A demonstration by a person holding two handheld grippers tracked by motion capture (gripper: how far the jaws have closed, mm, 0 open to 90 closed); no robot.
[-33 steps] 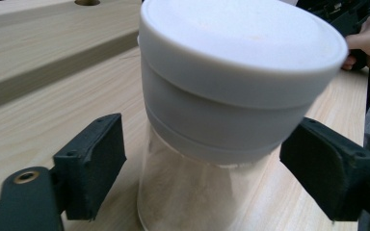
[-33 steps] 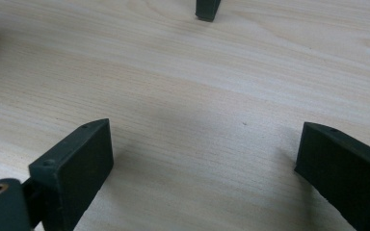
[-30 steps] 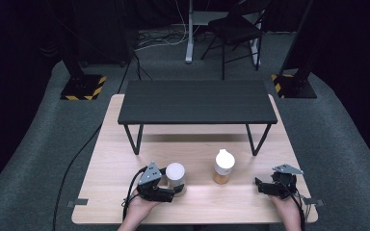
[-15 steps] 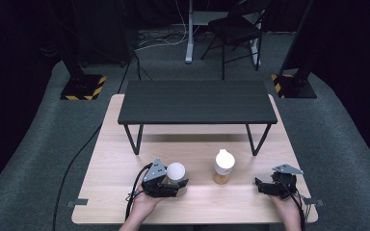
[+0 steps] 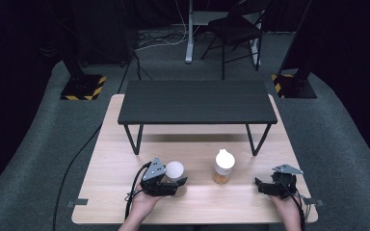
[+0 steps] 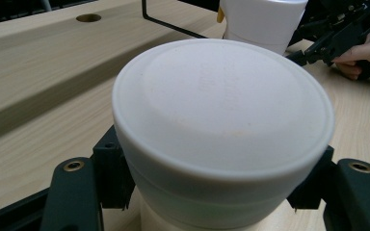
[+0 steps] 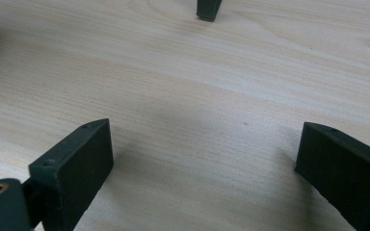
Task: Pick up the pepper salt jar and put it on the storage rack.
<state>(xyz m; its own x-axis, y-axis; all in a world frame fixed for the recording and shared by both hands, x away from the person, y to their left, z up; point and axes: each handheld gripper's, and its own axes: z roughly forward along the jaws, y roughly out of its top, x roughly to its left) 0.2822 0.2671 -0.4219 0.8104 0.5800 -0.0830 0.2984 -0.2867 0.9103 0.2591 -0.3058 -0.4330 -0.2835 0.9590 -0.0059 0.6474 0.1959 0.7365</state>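
Jaws of the left gripper (image 5: 176, 185) press both sides of a white-lidded jar (image 6: 221, 134) at the near left of the wooden bench (image 5: 115, 159), clamped just under its lid. A second jar (image 5: 223, 166) with a white cap and amber contents stands near the bench's middle, in front of a low black rack (image 5: 197, 102). The right gripper (image 5: 261, 185) rests at the near right, well apart from both jars, its jaws spread wide over bare wood.
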